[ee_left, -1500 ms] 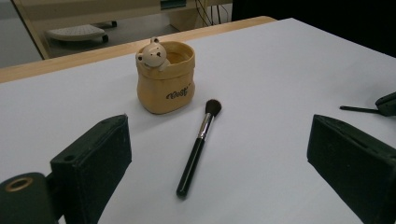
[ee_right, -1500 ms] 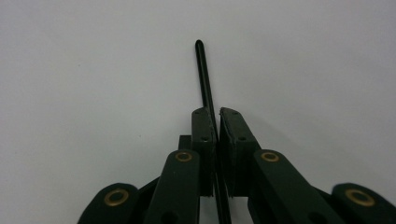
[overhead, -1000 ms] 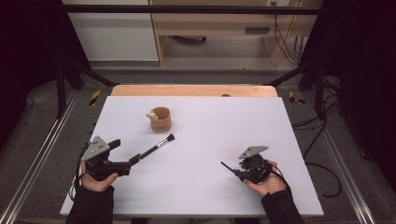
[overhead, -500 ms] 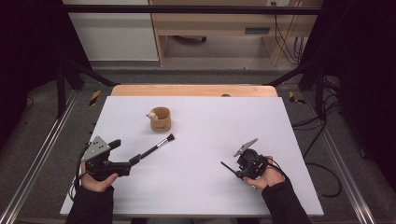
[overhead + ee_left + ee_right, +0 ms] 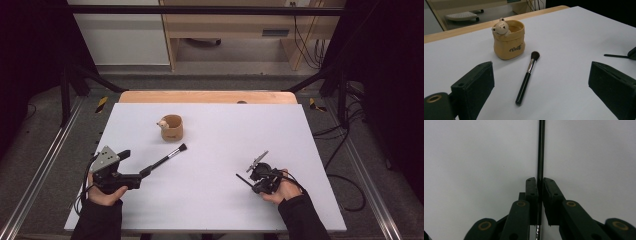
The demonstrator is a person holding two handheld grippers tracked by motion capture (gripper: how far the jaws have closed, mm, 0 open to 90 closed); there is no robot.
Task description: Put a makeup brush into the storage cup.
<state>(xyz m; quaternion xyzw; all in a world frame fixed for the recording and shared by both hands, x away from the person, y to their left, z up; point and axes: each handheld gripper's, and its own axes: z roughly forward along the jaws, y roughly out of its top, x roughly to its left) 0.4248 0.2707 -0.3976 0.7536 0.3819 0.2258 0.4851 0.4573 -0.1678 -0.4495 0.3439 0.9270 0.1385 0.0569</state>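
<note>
A black makeup brush [image 5: 167,158] lies flat on the white table [image 5: 300,130], left of the middle, its dark bristle head pointing toward the far edge and its handle end running back toward the near left corner. In the left gripper view the brush [image 5: 526,75] sits between the two black jaws, out ahead of them and touching neither. Just beyond the bristle tip, apart from it, stands a small tan pot [image 5: 171,128] with a little bear figure on its rim; the same pot [image 5: 509,40] shows dark lettering on its front and stands upright. The left gripper [image 5: 146,172] rests near the left edge toward the near side, held in the person's left hand [image 5: 105,192], its jaws spread wide with nothing between them and their tips close to the brush's handle end. Over toward the near right part of the table, the right gripper [image 5: 244,179] is held in the right hand [image 5: 280,189], tilted, with its grey plate raised. Its jaws are closed on a thin black rod [image 5: 540,147], which runs straight out from between the pads across bare white surface; I can't tell what the rod is. Its tip [image 5: 615,55] lies low over the table at the right of the left gripper view
</note>
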